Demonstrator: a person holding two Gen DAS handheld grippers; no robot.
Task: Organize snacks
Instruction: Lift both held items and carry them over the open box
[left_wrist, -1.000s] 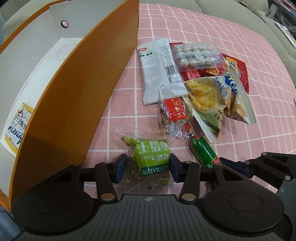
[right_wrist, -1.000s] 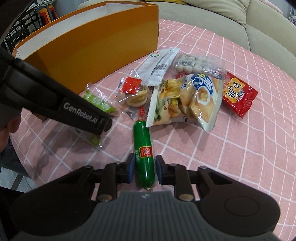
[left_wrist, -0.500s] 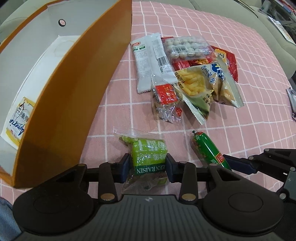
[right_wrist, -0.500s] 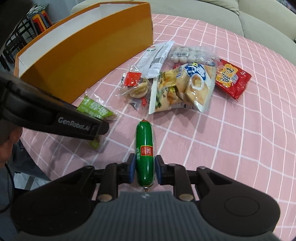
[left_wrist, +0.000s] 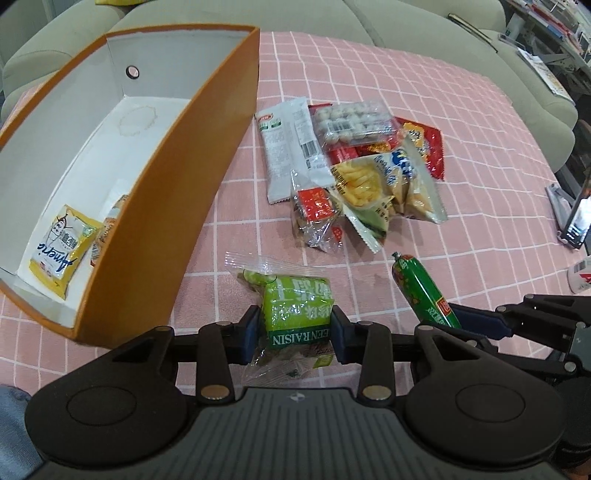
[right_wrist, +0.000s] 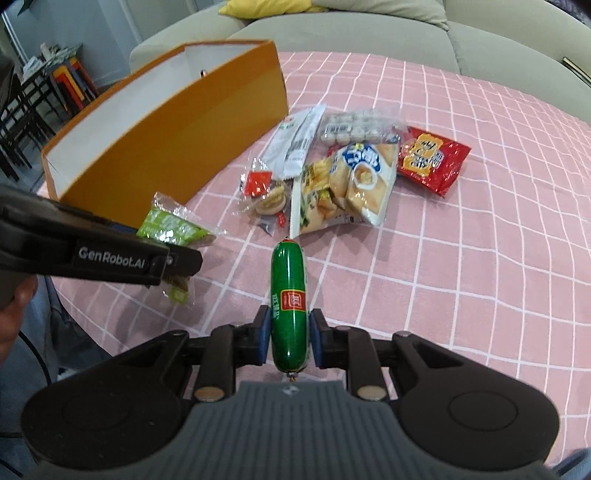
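Observation:
My left gripper (left_wrist: 295, 330) is shut on a green raisin packet (left_wrist: 295, 314), held above the pink checked cloth. Its blue pads press both sides of the packet. My right gripper (right_wrist: 287, 334) is shut on a green sausage (right_wrist: 289, 295), also lifted off the cloth. In the left wrist view the sausage (left_wrist: 421, 286) shows at the right, between the other gripper's fingers. In the right wrist view the raisin packet (right_wrist: 170, 230) shows at the left, partly behind the left gripper's black body. An orange box (left_wrist: 192, 177) with a white inside stands at the left, open at the top.
A pile of snack packets (left_wrist: 354, 162) lies in the middle of the cloth: a white bar, a tray of round balls, chip bags, a red bag (right_wrist: 432, 162). A yellow packet (left_wrist: 62, 245) lies inside the box. A sofa (right_wrist: 369, 33) runs behind the table.
Both grippers have risen, lifting the raisin packet and the sausage off the cloth. The left jaws closed onto the raisin packet. More of the box's inside shows now.

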